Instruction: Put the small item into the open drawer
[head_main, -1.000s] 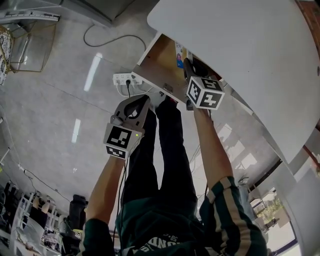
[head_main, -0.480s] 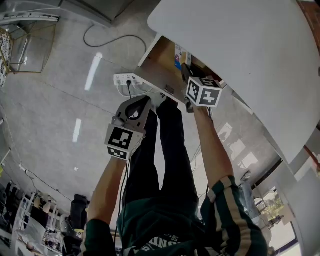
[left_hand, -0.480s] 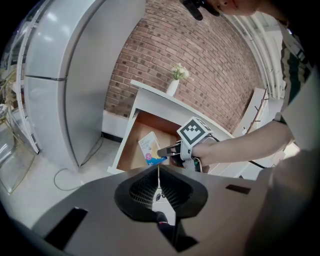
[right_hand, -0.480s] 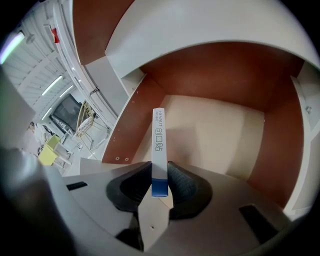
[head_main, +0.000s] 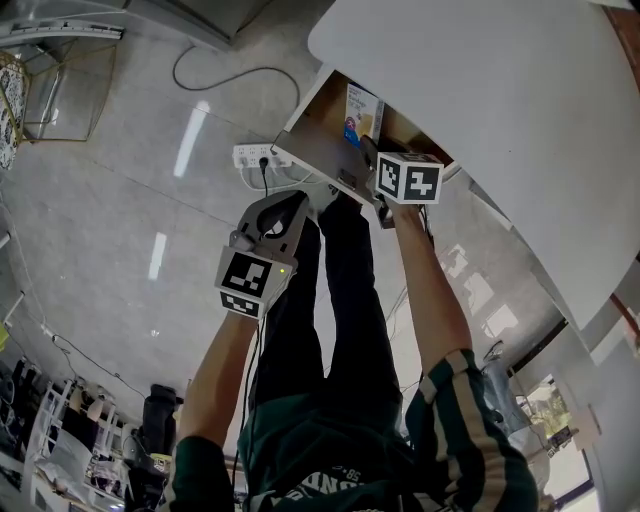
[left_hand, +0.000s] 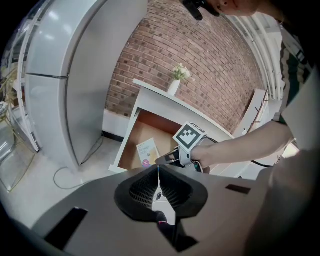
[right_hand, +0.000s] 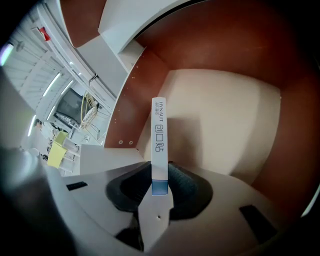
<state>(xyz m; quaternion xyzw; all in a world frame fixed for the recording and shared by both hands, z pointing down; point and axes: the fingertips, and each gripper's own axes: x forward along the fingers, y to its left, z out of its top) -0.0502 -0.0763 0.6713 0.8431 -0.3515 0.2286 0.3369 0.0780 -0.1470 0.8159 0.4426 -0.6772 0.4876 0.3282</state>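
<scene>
The small box (right_hand: 159, 135) stands edge-on, clamped between the jaws of our right gripper (right_hand: 160, 175), which we hold inside the open drawer (right_hand: 225, 115) under the white table (head_main: 500, 90). Our left gripper (left_hand: 158, 172) hangs outside, near the drawer front, jaws pressed together on nothing

The right claw (head_main: 366, 150) reaches farther over the open drawer (head_main: 320, 125), and the small flat box (head_main: 362, 112) it grips now shows more fully inside.
</scene>
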